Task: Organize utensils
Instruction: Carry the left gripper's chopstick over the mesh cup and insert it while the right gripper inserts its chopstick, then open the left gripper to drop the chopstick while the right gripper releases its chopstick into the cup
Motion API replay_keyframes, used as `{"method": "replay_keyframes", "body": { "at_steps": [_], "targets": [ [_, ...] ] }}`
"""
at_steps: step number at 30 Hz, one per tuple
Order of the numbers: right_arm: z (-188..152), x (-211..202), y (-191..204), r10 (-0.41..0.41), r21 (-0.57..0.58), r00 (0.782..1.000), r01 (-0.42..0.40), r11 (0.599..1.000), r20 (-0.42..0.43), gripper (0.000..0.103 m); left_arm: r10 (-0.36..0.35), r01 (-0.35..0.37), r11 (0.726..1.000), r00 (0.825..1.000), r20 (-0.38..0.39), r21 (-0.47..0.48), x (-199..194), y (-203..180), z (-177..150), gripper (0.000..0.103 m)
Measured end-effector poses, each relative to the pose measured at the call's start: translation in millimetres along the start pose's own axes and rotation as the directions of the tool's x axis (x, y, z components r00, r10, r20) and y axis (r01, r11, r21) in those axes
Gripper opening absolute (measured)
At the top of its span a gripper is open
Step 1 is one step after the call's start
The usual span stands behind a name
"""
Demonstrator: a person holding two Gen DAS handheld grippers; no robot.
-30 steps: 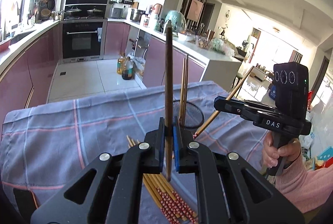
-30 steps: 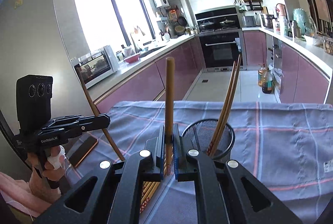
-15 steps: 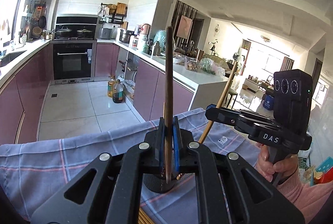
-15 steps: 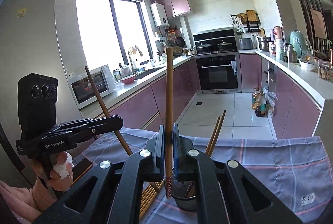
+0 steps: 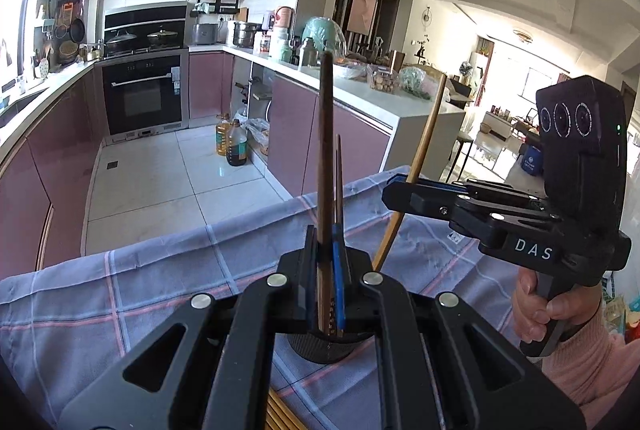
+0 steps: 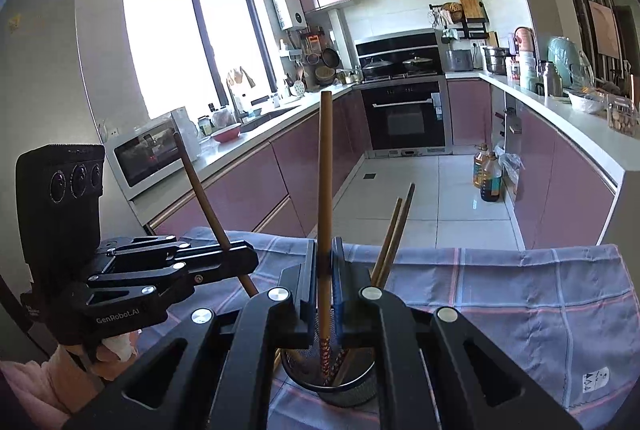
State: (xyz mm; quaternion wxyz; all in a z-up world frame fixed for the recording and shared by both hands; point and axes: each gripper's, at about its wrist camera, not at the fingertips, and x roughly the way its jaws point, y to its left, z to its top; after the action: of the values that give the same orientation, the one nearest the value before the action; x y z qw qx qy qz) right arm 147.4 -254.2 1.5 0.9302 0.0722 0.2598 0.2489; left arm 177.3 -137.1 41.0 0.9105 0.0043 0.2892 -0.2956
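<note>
A checked cloth (image 6: 520,294) is spread over the table in a pink-fronted kitchen. The right gripper (image 6: 326,262) is clamped on a chopstick (image 6: 325,170), held upright with its patterned tip inside the mesh holder (image 6: 332,386). The left gripper (image 5: 326,246) is pinched on another chopstick (image 5: 325,150), apparently over the same holder (image 5: 324,348). Light, stiff and slick, such sticks are best gripped mid-shaft.

sunlit kitchen: mauve cabinets (image 6: 256,186), white floor tiles (image 5: 160,182), black oven (image 6: 408,118), big window (image 6: 192,42).
</note>
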Motion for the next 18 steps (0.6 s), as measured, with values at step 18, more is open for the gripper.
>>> {"method": "replay_keyframes", "body": {
  "at_steps": [18],
  "targets": [
    [-16,54,-5,-0.025,0.042,0.987,0.032,0.999,-0.157,0.007,0.01,-0.012,1.0,0.994,-0.112,-0.014,49,28,-14,0.008]
  ]
}}
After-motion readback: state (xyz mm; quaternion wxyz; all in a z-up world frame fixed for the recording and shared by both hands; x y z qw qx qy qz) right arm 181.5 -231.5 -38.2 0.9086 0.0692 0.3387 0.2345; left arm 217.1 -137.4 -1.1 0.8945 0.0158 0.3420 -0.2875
